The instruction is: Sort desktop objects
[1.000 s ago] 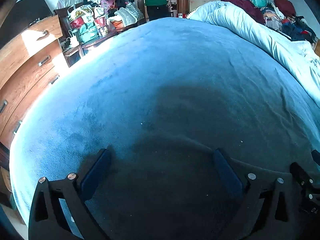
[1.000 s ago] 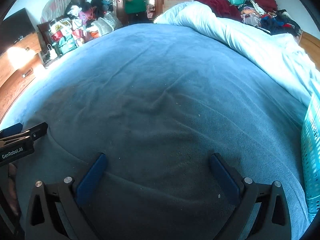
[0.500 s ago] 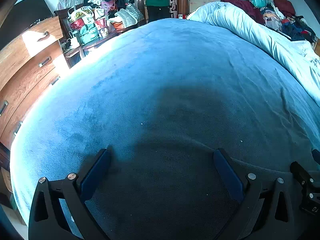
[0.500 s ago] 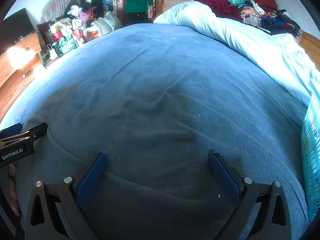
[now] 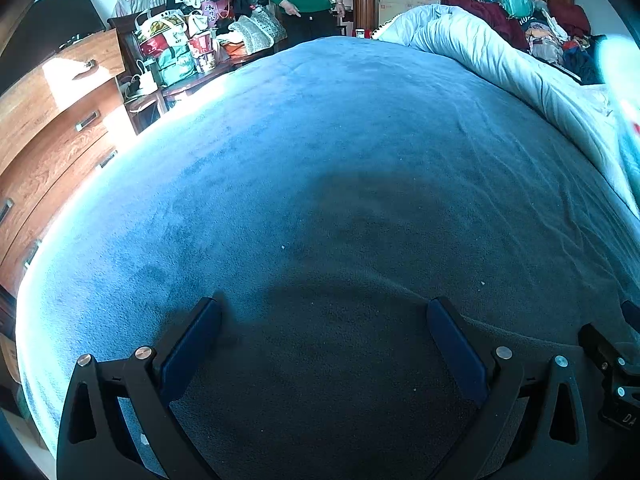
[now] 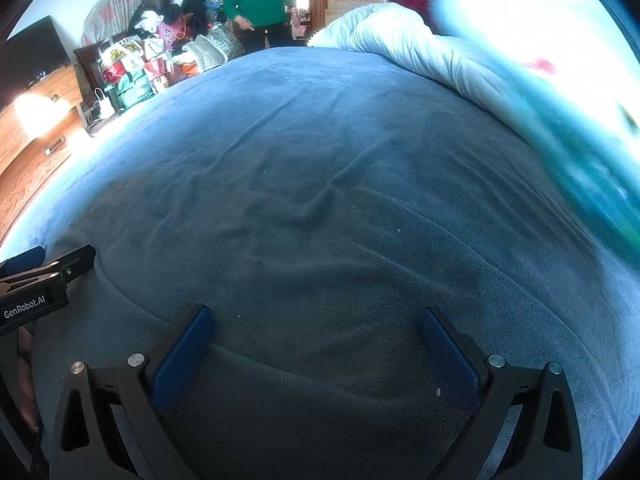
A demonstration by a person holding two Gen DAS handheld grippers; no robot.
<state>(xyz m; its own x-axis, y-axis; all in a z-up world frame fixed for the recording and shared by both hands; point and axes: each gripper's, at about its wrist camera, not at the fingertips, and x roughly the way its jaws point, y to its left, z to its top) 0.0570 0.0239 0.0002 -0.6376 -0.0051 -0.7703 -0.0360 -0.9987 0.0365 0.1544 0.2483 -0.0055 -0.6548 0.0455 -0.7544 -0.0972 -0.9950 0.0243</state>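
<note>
Left gripper [image 5: 324, 312]: jaws spread wide, nothing between them, low over the blue blanket [image 5: 360, 152].
Right gripper [image 6: 314, 318]: jaws apart, empty, over the same blanket.
Task's thing: no sortable object is visible on the blanket; only a blurred teal-and-white shape [image 6: 560, 80] sweeps in at the blanket's right edge.
Key relation: the shape lies right of both grippers, so the right one looks nearer; its long axis cannot be judged.
Bystander: person in green [image 6: 258, 4] beyond the blanket's far end.
</note>
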